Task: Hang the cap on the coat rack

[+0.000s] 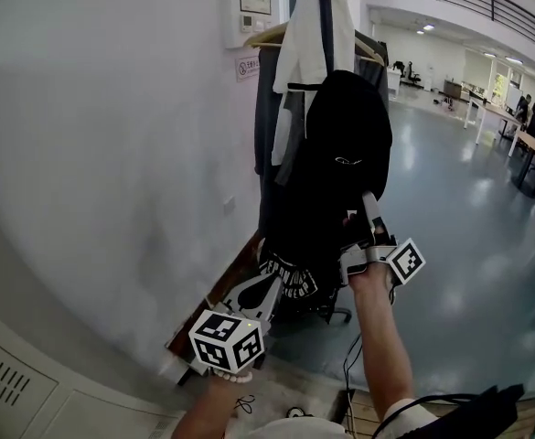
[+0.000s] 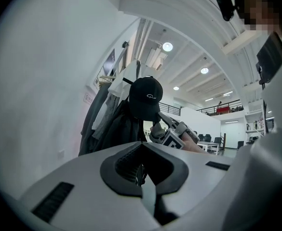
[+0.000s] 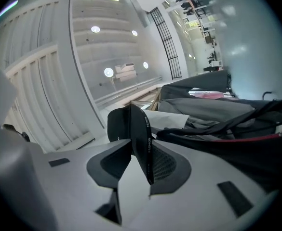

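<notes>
An open hall with a pale wall [image 1: 93, 154] on the left and a glossy grey floor [image 1: 468, 208] running off to desks on the right.

Left: the left gripper [image 1: 269, 289] is held low, level with the foot of the hanging clothes. Its jaws are pressed together with nothing between them.

Centre: the coat rack [image 1: 325, 26] is loaded with a white shirt [image 1: 294, 53] and dark jackets. The cap [image 1: 345, 140] sits on the rack over these garments, crown up and brim down, so its long axis is near vertical. Which peg carries it cannot be made out, as the crown hides the support.

Right of centre: the right gripper [image 1: 360, 213] points up at a slant from directly under the cap. In the right gripper view the brim stands edge-on in the gap. The jaws are spread, and the brim lies against one pad and is clear of the other, so it is not pinched.

The key relation is that the cap lies straight above the right jaws, in line with the brim, and the right hand is much the nearer. The hang looks complete. The likely next move is to draw the jaws down along the brim's line, because a sideways pull could drag the cap off.
</notes>
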### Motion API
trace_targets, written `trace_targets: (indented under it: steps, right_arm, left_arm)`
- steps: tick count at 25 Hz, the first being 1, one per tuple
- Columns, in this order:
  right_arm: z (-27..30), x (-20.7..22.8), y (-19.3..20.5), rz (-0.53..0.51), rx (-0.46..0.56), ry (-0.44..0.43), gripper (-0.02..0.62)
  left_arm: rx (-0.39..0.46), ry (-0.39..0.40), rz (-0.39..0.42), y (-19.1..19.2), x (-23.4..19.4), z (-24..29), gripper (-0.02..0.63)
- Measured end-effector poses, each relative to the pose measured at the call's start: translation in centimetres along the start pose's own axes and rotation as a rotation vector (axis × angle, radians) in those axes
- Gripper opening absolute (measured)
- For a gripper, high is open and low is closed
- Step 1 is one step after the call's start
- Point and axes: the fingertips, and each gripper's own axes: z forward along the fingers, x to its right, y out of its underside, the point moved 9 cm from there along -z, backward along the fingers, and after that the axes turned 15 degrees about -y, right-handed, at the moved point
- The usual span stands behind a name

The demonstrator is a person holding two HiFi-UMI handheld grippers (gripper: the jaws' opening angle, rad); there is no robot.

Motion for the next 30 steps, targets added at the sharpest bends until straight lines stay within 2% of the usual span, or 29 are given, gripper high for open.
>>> trace_targets:
  steps: [2,5,13,16,20,21,23,25,30]
  right_arm:
    - [-0.7,0.2,0.3,-0.005,0.007,0.041,0.104]
    - [-2.0,0.7,0.6,-0.008,0.028,0.095,0.176]
    - [-5.8,-1.2,1.3,-0.008,0.038,0.137,0.178]
    - [-7.4,-4.0,2.3,-0.045,-0.01,0.146,0.178]
    - [-9.9,-9.0,3.9,-0.159,-0.138,0.174,0.176]
    - [-10.6,-10.2,4.4,-0.193,-0.174,0.181,0.173]
    - [-12.4,-12.4,5.1,-0.258,-0.229,0.209,0.061]
    - [-14.3,-14.4,5.7,-0.291,-0.251,0.238,0.003]
    - [-19.6,-19.7,7.0,-0.358,-0.305,0.338,0.003]
  left_arm:
    - [-0.005,-0.001,-0.003,0.2,-0.1,-0.6,0.003]
    - [-0.001,-0.007,-0.022,0.5,-0.3,-1.4,0.003]
    - [-0.027,0.002,-0.04,2.0,0.0,-3.6,0.003]
    - [-0.04,0.004,-0.033,2.7,0.3,-5.0,0.003]
    - [-0.064,0.016,-0.032,4.0,0.8,-6.9,0.003]
    - [-0.071,0.018,-0.037,4.4,0.9,-7.4,0.003]
    - [-0.087,0.027,-0.048,5.4,1.3,-8.4,0.003]
    - [-0.105,0.044,-0.053,6.3,1.8,-9.2,0.003]
    - [-0.149,0.092,-0.064,8.3,3.7,-12.0,0.003]
